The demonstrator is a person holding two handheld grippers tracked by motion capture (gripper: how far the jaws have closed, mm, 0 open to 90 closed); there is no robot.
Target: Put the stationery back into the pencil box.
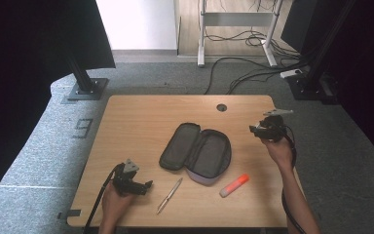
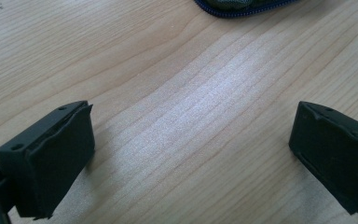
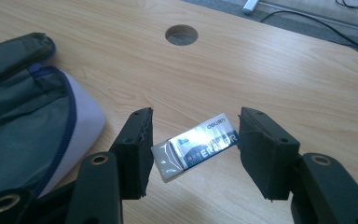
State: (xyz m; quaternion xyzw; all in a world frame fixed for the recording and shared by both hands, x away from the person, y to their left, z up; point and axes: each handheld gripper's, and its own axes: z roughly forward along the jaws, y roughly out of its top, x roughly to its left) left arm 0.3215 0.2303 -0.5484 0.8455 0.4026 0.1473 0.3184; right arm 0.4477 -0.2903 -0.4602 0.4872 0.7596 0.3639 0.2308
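Eraser (image 3: pixel 196 144): lies crosswise between the right gripper's fingers, one short end against the left pad, the other short end at the right pad — clamped end to end, above the desk (image 3: pixel 284 70); its sleeve is white and blue.
Right gripper (image 3: pixel 193 147): fingers partly closed, holding the eraser by its ends. In the high view the right gripper (image 1: pixel 269 127) is at about 3 o'clock from the case, near the desk's right edge.
Left gripper (image 2: pixel 191 154): fingers wide apart, nothing between them — bare wood beneath. In the high view it sits at about 8 o'clock from the case, low on the desk, the left hand (image 1: pixel 117 200) around it.
Case (image 1: pixel 196 153): open, mid-desk, dark lining up; in the right gripper view it lies at 9 o'clock from the eraser, apart from it.
Pen (image 1: pixel 169 195): at 7 o'clock from the case, near the front edge.
Highlighter (image 1: pixel 234 185): orange, at 5 o'clock from the case.
Hole (image 3: pixel 181 34): round, in the desk at 12 o'clock from the eraser, well apart.
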